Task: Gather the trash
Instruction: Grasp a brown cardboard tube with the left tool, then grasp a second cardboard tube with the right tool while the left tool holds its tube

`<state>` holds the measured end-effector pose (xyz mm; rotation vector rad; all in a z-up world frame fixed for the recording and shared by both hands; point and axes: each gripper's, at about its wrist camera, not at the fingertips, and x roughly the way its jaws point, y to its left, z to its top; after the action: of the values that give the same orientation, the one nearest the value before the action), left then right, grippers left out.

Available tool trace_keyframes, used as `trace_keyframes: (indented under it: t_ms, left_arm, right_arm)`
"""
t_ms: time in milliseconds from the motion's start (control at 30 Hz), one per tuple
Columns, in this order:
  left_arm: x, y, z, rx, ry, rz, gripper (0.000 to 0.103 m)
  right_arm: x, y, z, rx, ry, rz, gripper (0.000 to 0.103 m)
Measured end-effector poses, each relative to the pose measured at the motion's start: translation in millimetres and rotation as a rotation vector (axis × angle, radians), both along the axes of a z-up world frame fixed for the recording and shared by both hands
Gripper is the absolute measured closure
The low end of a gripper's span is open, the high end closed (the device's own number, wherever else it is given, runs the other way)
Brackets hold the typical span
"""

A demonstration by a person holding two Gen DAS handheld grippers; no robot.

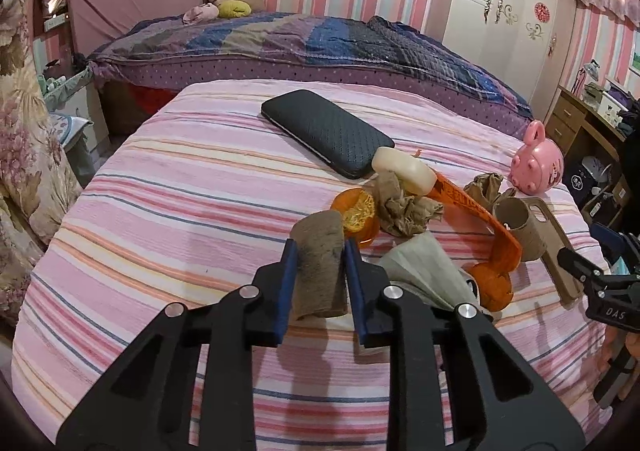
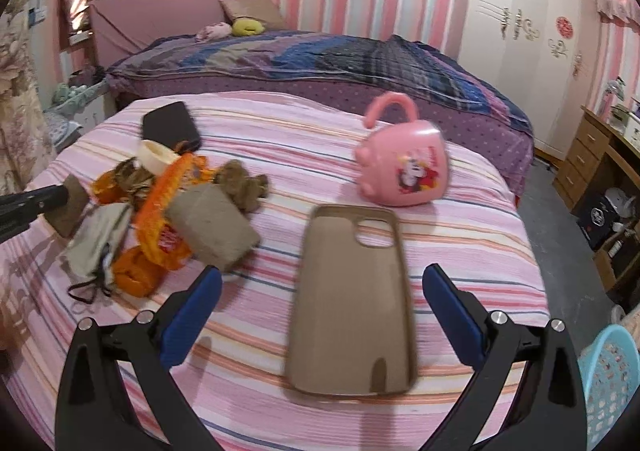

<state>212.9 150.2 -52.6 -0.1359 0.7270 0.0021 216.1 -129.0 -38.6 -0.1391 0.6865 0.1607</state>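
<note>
Left hand-held gripper [image 1: 320, 251] squeezes our brown cardboard tube [image 1: 320, 263], right hand-held gripper [image 2: 322, 283] is open; next we drop it in the blue basket [image 2: 612, 379].

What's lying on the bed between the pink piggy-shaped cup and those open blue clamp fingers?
A tan phone case, lying flat with its hollow side up, between the pink cup and the open right gripper. The right wrist view shows it best.

Rough cardboard tube [image 1: 320, 263], glossy pink plastic mug [image 2: 404, 167], matt striped cloth bedcover [image 1: 180, 211].
</note>
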Motion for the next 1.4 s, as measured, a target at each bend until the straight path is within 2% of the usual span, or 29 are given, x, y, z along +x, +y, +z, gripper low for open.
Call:
trace_keyframes:
  t_ms: [100, 233, 367, 467, 533, 600, 633, 800, 833, 867, 1133, 1400]
  left_arm:
    - [-1, 1, -1, 0.013, 0.002, -0.001, 0.073]
    - [-1, -1, -3, 0.04, 0.002, 0.001, 0.068]
    - [2, -2, -9, 0.065, 0.035, 0.006, 0.063]
    - [5, 1, -16, 0.078, 0.068, 0.017, 0.064]
    - [6, 6, -18, 0.051, 0.078, 0.021, 0.066]
    - [4, 8, -16, 0.043, 0.07, 0.025, 0.076]
    - [4, 8, -15, 0.043, 0.067, 0.025, 0.077]
    - [0, 6, -7, 0.06, 0.036, 0.035, 0.079]
    - [-1, 5, -5, 0.059, 0.031, 0.037, 0.079]
    - [-2, 5, -2, 0.056, 0.024, 0.043, 0.08]
    - [-13, 0, 15, 0.057, -0.035, 0.053, 0.08]
    - [-14, -4, 17, 0.066, -0.04, 0.049, 0.08]
  right_arm:
    - [1, 16, -3, -0.024, 0.003, 0.04, 0.006]
    - [9, 32, -10, -0.033, 0.039, 0.079, 0.025]
    - [18, 41, -13, -0.031, 0.054, 0.096, 0.031]
    - [20, 43, -14, -0.015, 0.056, 0.116, 0.043]
    - [21, 44, -15, -0.006, 0.069, 0.137, 0.058]
    - [22, 44, -17, 0.006, 0.08, 0.151, 0.069]
    - [21, 43, -17, 0.017, 0.084, 0.155, 0.072]
    - [16, 33, -13, 0.05, 0.067, 0.149, 0.078]
    - [15, 30, -12, 0.056, 0.066, 0.146, 0.086]
    - [14, 27, -11, 0.061, 0.068, 0.146, 0.088]
    - [2, 2, 1, 0.078, 0.047, 0.134, 0.089]
    - [-1, -14, 5, 0.092, 0.05, 0.115, 0.093]
